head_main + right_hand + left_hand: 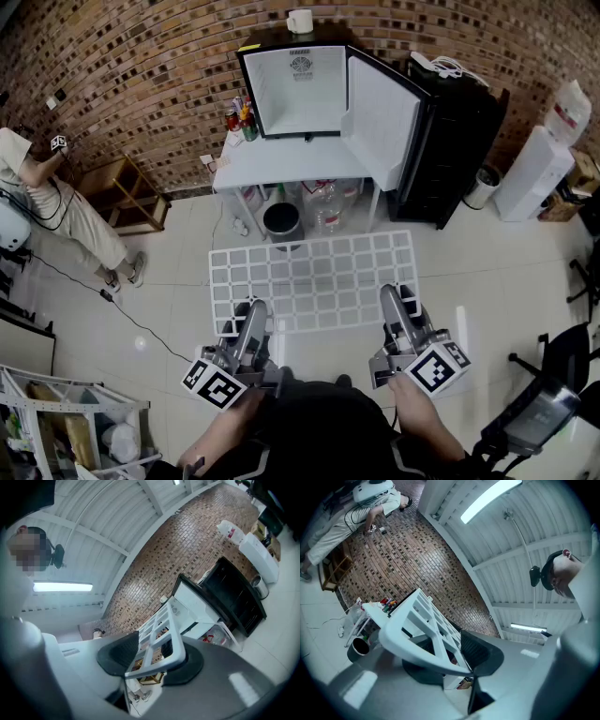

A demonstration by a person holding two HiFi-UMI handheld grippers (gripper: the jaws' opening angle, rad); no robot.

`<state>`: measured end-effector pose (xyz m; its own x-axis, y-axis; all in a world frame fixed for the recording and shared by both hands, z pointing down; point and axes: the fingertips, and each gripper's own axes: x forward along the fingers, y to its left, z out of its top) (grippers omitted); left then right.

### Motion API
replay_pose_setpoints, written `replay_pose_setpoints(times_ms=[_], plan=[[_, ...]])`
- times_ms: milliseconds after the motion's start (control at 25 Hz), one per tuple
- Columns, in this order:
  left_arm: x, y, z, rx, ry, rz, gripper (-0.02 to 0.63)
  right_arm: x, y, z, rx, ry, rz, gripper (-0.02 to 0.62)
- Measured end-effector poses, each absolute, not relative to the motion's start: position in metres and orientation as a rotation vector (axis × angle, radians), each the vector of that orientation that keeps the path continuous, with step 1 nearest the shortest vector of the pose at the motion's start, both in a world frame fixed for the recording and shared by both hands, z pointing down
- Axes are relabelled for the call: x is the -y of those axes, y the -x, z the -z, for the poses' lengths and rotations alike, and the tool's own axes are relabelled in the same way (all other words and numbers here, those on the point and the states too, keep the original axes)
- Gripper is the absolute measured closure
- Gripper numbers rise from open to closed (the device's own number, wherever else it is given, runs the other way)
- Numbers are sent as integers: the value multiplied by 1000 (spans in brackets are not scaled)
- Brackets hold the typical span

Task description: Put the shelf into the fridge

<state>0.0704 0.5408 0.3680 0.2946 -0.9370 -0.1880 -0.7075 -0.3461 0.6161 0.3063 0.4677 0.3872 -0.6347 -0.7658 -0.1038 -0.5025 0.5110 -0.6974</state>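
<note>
Carry stage, insertion not yet begun. Left gripper (251, 309) and right gripper (394, 300) both clamped on near edge of shelf (314, 272), held roughly level in mid-air, well short of fridge (300, 89). Next, probably: advance, raise to cavity height, feed far edge squarely past open door (380, 117). Fridge at back edge of white table (281, 171); pale tiled floor (169, 281), brick wall (141, 75) behind.

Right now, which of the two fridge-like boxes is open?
The small fridge on the table: door swung wide, white inside showing. The tall black cabinet beside it is shut.
</note>
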Motion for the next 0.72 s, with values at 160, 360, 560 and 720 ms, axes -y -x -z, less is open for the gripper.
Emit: replay_pose_setpoints(times_ms=[160, 360, 560, 720], plan=[[-527, -75, -373, 1487, -2131, 747, 495, -451, -309, -387, -2361, 1052, 914, 456], [-507, -53, -386, 1506, -2069, 774, 495, -426, -284, -393, -2371, 1090, 929, 449], [-464, -26, -392, 1451, -2053, 817, 495, -390, -256, -386, -2350, 1162, 895, 462], [-434, 7, -382, 1437, -2079, 848, 495, -361, -223, -373, -2355, 1163, 857, 462]])
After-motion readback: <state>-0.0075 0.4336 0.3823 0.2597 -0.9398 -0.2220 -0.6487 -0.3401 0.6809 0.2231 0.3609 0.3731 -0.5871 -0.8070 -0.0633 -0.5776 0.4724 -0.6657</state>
